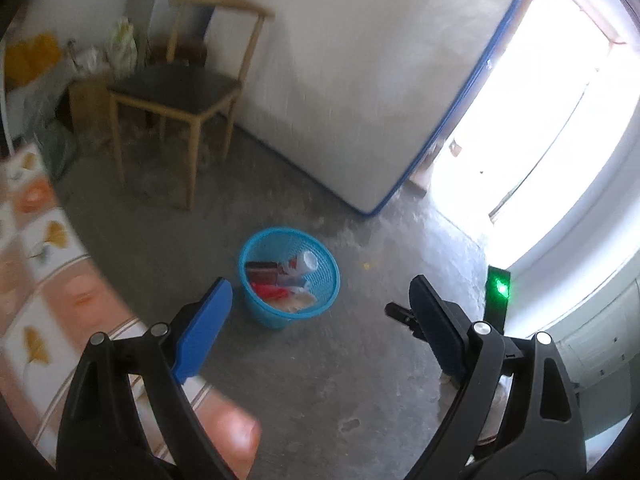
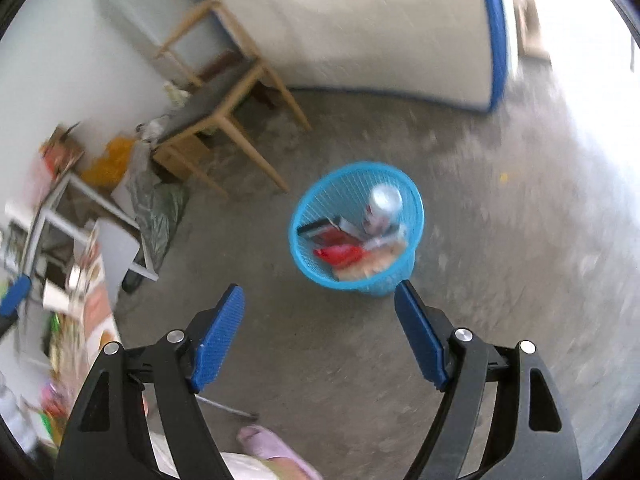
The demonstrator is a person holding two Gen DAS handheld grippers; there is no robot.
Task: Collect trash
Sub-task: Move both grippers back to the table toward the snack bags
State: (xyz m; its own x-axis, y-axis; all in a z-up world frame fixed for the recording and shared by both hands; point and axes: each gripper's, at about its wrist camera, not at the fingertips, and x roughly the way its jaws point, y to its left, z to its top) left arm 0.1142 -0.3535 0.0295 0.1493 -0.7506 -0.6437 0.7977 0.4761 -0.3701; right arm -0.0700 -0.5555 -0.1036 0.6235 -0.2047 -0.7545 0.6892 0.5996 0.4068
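Grippers, left (image 1: 320, 312) and right (image 2: 320, 320), tilt downward, jaws apart, above the basket (image 2: 308, 268)

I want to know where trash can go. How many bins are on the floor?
1. A blue mesh bin stands on the bare concrete floor, in front of the wooden chair, already holding some trash. Clutter along the wall may hide others.

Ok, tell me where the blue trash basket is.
The blue trash basket stands on the grey concrete floor, centre in both wrist views, in front of the wooden chair.
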